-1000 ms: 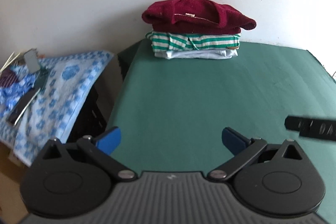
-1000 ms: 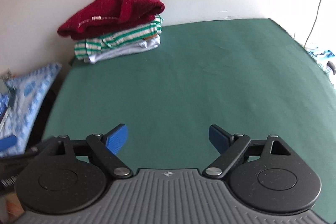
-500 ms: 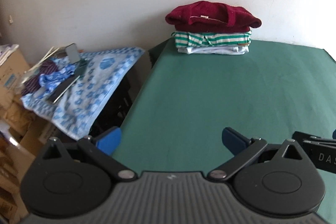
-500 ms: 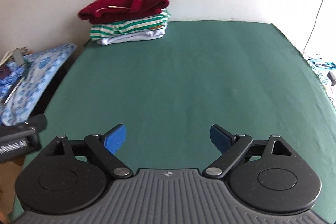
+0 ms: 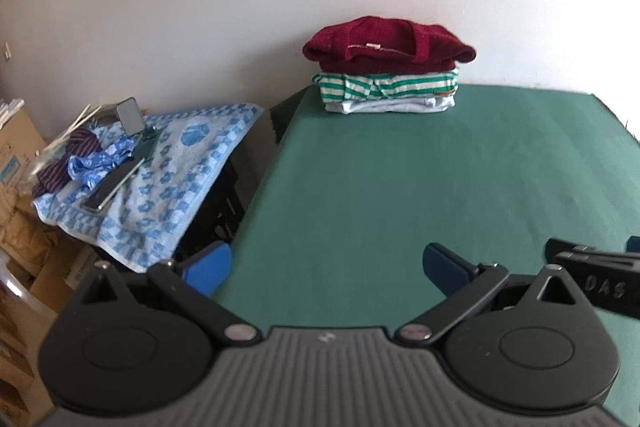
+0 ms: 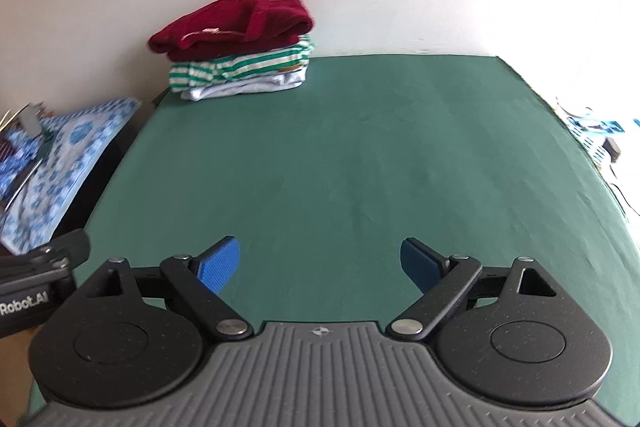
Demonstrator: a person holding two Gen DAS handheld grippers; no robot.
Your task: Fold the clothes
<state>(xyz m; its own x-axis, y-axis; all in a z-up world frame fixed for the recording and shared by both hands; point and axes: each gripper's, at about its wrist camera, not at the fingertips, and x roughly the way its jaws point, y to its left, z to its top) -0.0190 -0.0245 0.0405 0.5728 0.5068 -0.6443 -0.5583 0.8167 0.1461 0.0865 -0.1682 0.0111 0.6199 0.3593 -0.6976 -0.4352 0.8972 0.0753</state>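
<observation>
A stack of folded clothes stands at the far left corner of the green table (image 5: 440,179), against the wall: a dark red sweater (image 5: 388,45) on top, a green-and-white striped shirt (image 5: 384,87) under it, a pale garment (image 5: 384,105) at the bottom. The stack also shows in the right wrist view (image 6: 236,47). My left gripper (image 5: 328,265) is open and empty over the table's near left edge. My right gripper (image 6: 320,263) is open and empty over the near part of the table (image 6: 340,167). Both are far from the stack.
Left of the table a blue patterned towel (image 5: 160,183) covers a dark piece of furniture, with small cloths (image 5: 92,159) and a phone (image 5: 108,187) on it. Cardboard boxes (image 5: 20,155) stand at far left. Clutter and cables (image 6: 600,135) lie beyond the table's right edge.
Both grippers have pulled back from the stack, which now looks smaller and farther away. The left view has swung left, showing more of the towel and boxes. Both stay open.
</observation>
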